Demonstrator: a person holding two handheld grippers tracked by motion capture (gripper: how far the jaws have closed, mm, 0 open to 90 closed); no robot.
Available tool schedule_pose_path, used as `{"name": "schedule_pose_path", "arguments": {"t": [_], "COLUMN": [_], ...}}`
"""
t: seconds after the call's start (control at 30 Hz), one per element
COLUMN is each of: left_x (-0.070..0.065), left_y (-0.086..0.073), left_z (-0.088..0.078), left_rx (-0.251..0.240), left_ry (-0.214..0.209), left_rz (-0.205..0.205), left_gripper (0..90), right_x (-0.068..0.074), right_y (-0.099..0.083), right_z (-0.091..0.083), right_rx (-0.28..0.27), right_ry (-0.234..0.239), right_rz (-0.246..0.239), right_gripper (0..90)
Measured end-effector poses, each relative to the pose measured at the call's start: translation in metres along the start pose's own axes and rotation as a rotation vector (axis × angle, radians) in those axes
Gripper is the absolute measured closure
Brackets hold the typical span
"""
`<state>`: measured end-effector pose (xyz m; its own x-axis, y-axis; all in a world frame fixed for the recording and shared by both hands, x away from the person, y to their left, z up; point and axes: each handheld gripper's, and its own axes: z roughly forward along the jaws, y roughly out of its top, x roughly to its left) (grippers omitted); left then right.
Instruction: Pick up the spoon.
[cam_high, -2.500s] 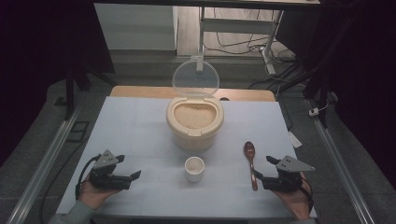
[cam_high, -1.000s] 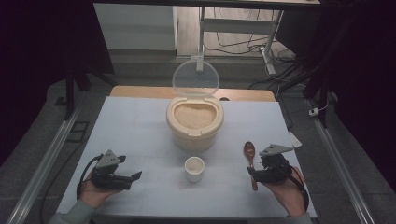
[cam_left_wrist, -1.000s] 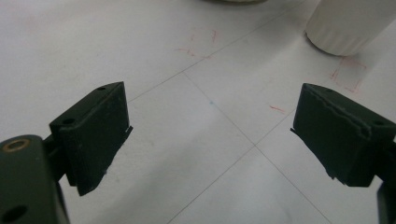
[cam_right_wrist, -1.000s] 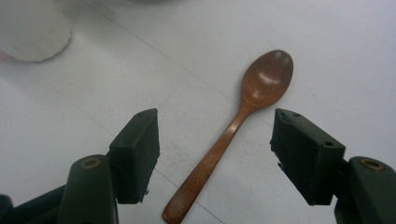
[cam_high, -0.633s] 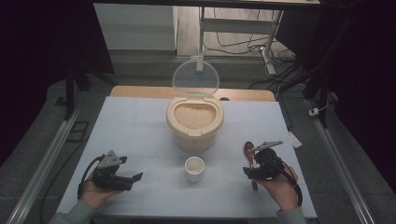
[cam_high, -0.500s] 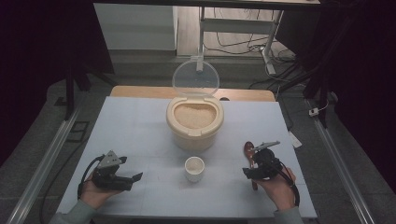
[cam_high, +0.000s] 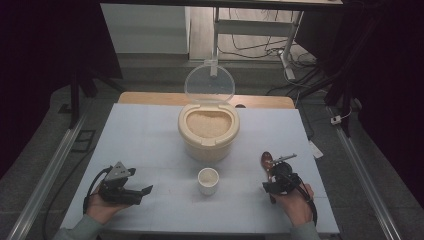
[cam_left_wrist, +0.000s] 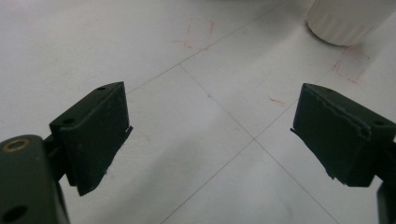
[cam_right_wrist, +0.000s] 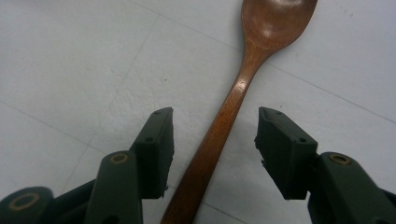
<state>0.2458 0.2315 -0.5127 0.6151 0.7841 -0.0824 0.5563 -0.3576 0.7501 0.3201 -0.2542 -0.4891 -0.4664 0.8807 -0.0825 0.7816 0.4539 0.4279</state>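
Note:
A brown wooden spoon lies flat on the white table, bowl pointing away. My right gripper straddles its handle, a clear gap on both sides, pads not touching; its jaws have just been closing. In the high view that right gripper sits low over the spoon at the right. A cream rice container, lid up, holds rice at the table's middle. A small white cup stands in front of it. My left gripper rests open near the front left, nothing between its fingers.
The clear round lid stands upright behind the container. The white cup's base shows at the top right of the left gripper view. Faint red marks and grid lines cross the table. A metal rail runs along the left side.
My right gripper has moved left and down onto the spoon's handle, and its jaws stand narrower. The left gripper has stayed put.

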Motion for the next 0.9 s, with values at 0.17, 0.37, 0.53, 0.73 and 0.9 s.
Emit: {"name": "schedule_pose_path", "arguments": {"t": [0.17,0.37,0.53,0.73,0.9], "left_x": [0.0,0.0,0.001,0.0,0.001], "left_y": [0.0,-0.001,-0.001,-0.002,-0.003], "left_z": [0.0,0.0,0.001,0.001,0.002], "left_rx": [0.0,0.003,0.005,0.009,0.014], "left_ry": [0.0,0.0,0.002,0.004,0.004], "left_rz": [0.001,0.003,0.001,0.003,0.002], "left_gripper": [10.7,10.8,10.9,11.0,11.2], "right_x": [-0.002,-0.003,-0.004,-0.004,-0.004], "right_y": [0.0,0.001,0.003,0.008,0.011], "right_z": [0.003,0.008,0.01,0.012,0.012], "right_rx": [0.003,0.01,0.025,0.058,0.078], "right_ry": [-0.008,-0.014,-0.013,-0.021,-0.015], "right_rz": [0.01,0.031,0.066,0.098,0.094], "right_gripper": [53.7,61.5,69.2,78.1,80.0]}}
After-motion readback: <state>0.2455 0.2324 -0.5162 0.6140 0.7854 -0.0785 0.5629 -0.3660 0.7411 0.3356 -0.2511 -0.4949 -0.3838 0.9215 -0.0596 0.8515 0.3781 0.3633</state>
